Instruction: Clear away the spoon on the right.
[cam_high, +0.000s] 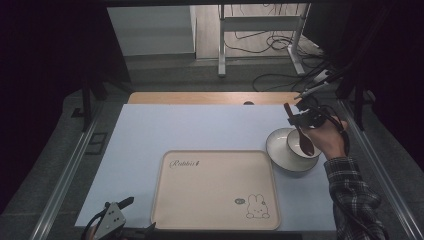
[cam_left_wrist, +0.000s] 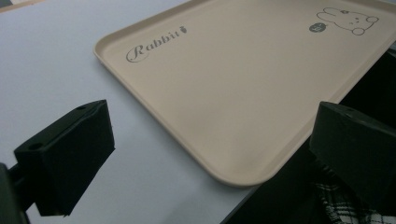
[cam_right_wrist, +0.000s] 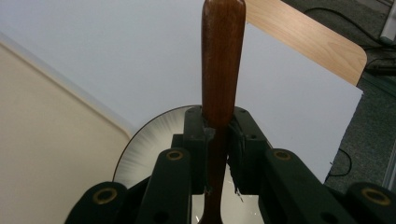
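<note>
Dim room, cables on the grey floor behind; a white mat (cam_high: 200, 130) covers the wooden table. My right gripper (cam_high: 298, 120) pinches a wooden spoon (cam_high: 302, 135) over the small bowl (cam_high: 295, 142) on its plate (cam_high: 280, 155). I judge the spoon mid-transfer; next, carry it to the beige tray (cam_high: 215, 190). My left gripper (cam_high: 117, 212) hangs spread, empty.

The spoon (cam_high: 301, 136) is dark reddish-brown wood, the bowl (cam_high: 300, 145) and plate (cam_high: 280, 152) white. The tray (cam_high: 200, 200) is beige with a little rabbit drawing, the counter (cam_high: 190, 127) pale blue-white, the sleeve (cam_high: 352, 192) black-and-white plaid.
</note>
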